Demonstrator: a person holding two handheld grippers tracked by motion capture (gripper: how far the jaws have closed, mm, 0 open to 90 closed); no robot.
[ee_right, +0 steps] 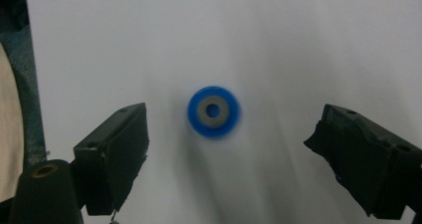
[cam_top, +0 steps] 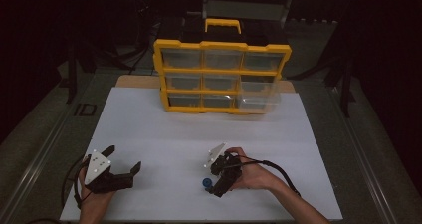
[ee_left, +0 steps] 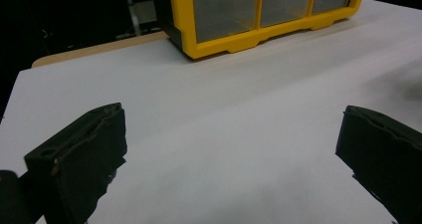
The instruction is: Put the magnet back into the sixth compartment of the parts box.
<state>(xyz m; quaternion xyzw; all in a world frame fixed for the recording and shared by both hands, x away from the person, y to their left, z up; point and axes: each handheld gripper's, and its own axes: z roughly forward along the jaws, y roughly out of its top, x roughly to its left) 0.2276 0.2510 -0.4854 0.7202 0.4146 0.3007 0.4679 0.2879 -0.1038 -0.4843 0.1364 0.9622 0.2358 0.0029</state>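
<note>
The right tool (ee_right: pixel 226 149) hangs over a small blue ring (ee_right: pixel 213 111) with a grey centre, its jaws spread wide, one on each side of the ring and well clear of it. The ring lies flat on the white surface (cam_top: pixel 164 134) near the person's edge, just beside the right tool (cam_top: pixel 217 180) in the high view. The left tool (cam_top: pixel 122 165) rests off to the left, jaws also wide, with nothing between them.

I'd judge a pick-up to be the step in hand, and a few things could spoil it. The ring is low and round with a smooth rim. If the jaws close too high they may skid over the top, and if they close off-centre they may squirt it sideways across the smooth sheet. It already looks slightly blurred in the right gripper view, so the aim may not be settled. Pressing down too hard could also jam the jaw tips against the sheet.

At the far end stands a yellow organiser (cam_top: pixel 221 77) with a handle and three rows of clear drawers. The lower-right drawer (cam_top: pixel 258 97) looks pulled forward. I cannot tell what, if anything, lies in any of them, because the plastic is too dim.
</note>
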